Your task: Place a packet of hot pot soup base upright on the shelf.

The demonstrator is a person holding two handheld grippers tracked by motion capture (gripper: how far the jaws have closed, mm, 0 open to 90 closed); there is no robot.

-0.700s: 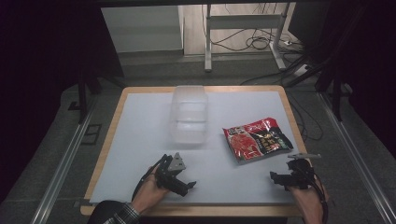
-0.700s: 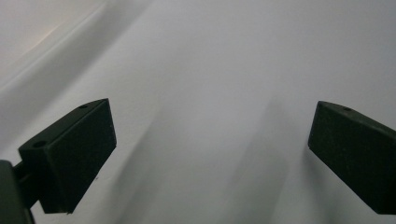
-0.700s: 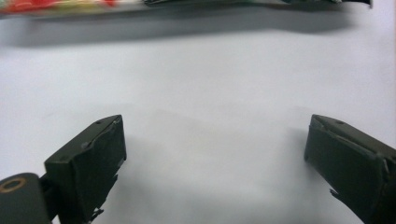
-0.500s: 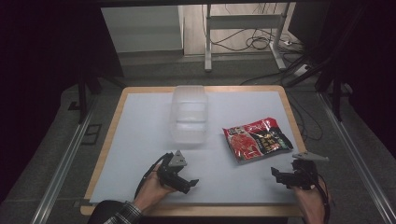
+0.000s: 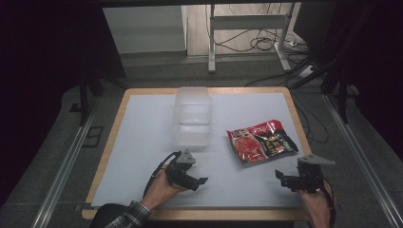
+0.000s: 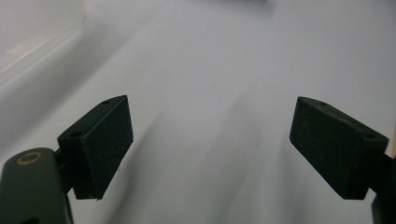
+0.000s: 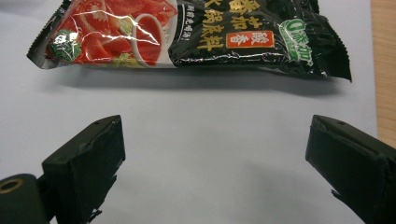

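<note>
Left gripper (image 5: 202,181) and right gripper (image 5: 279,175) — jaws wide, empty

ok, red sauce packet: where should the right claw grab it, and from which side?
Take the red sauce packet by its near long edge, coming in low from the person's side. It lies flat, that edge facing the open right claw, slightly lifted with a shadow beneath, so one jaw could probably slip under.

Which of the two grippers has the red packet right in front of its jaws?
The right gripper: the red and black packet lies just ahead of its open jaws. The left gripper faces bare white table.
</note>
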